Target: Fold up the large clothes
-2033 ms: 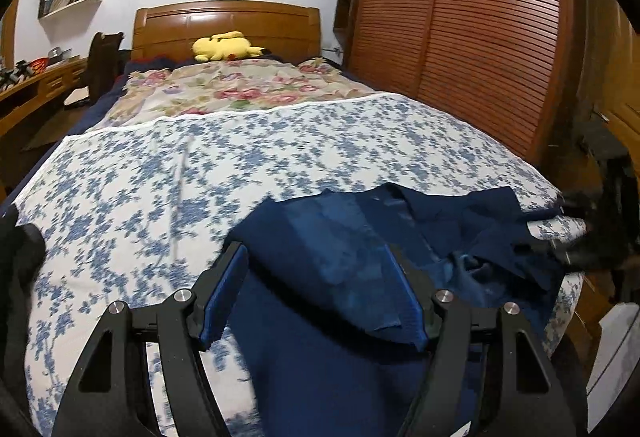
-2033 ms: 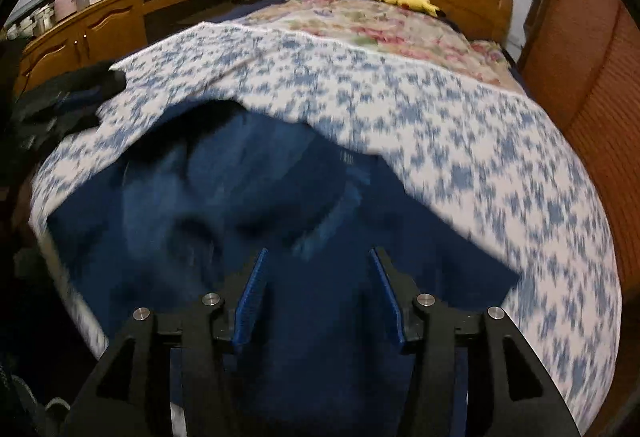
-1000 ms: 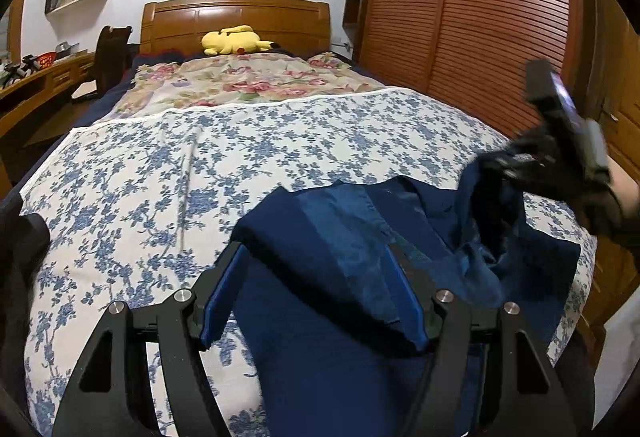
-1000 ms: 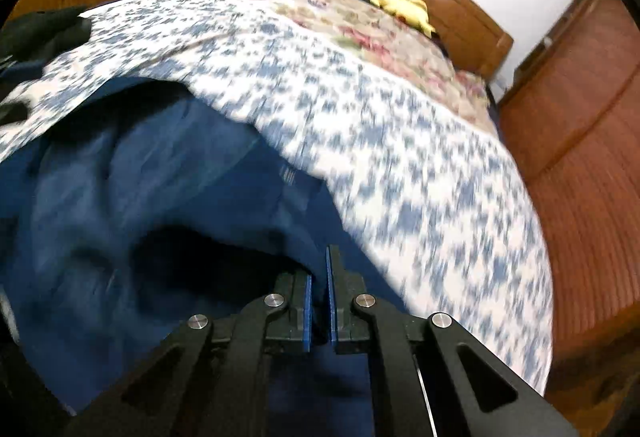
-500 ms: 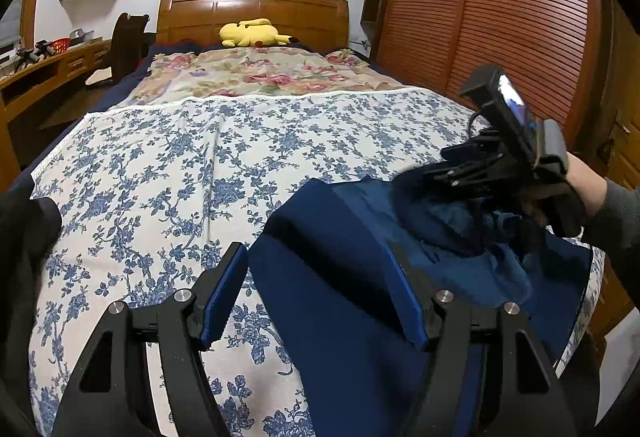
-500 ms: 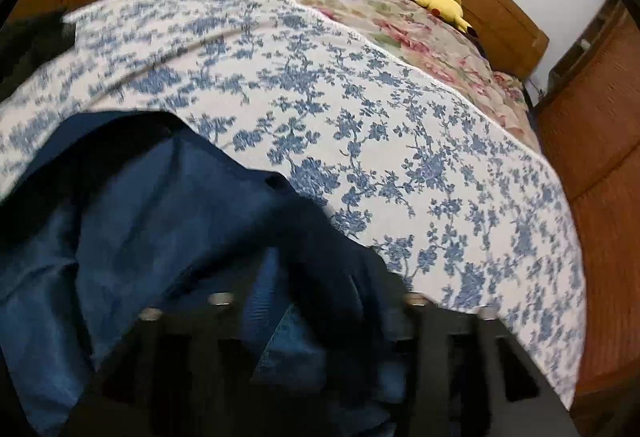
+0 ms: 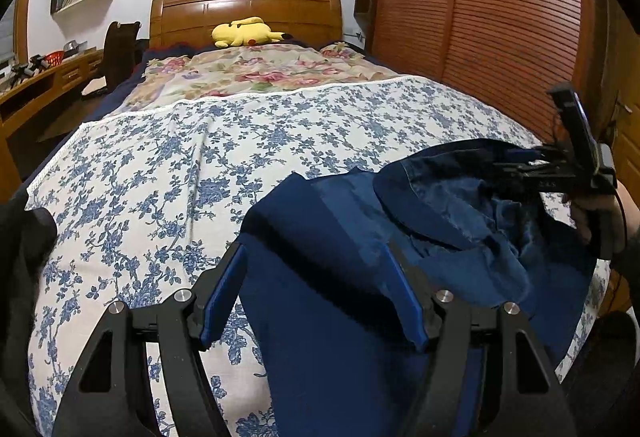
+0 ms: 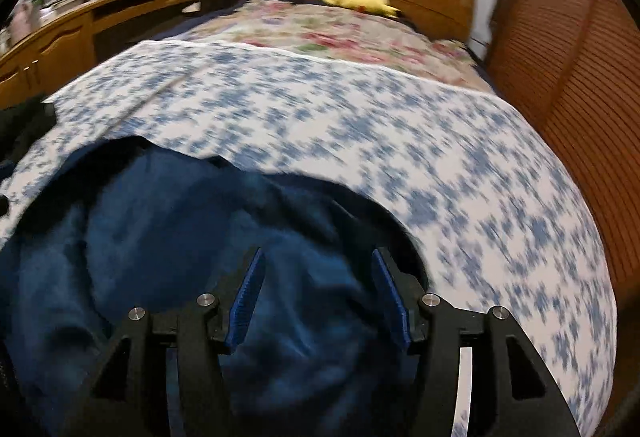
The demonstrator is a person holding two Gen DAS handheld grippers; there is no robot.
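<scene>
A large navy garment lies crumpled on the near end of the blue-flowered bedspread. My left gripper hovers open over its left edge, one blue pad beside the cloth and the other above it. In the left wrist view my right gripper, held by a hand, sits at the garment's right side over a turned-up denim fold. The right wrist view is blurred. It shows the right gripper open above the navy garment, with its pads not pressing the cloth.
A yellow plush toy lies by the wooden headboard. Slatted wardrobe doors run close along the bed's right side. A wooden desk and a chair stand on the left. Dark clothing lies at the bed's near left edge.
The right gripper was shut on the garment a second ago; it carried a fold leftward, opened and let go, then drew back right. The left gripper stayed put and open.
</scene>
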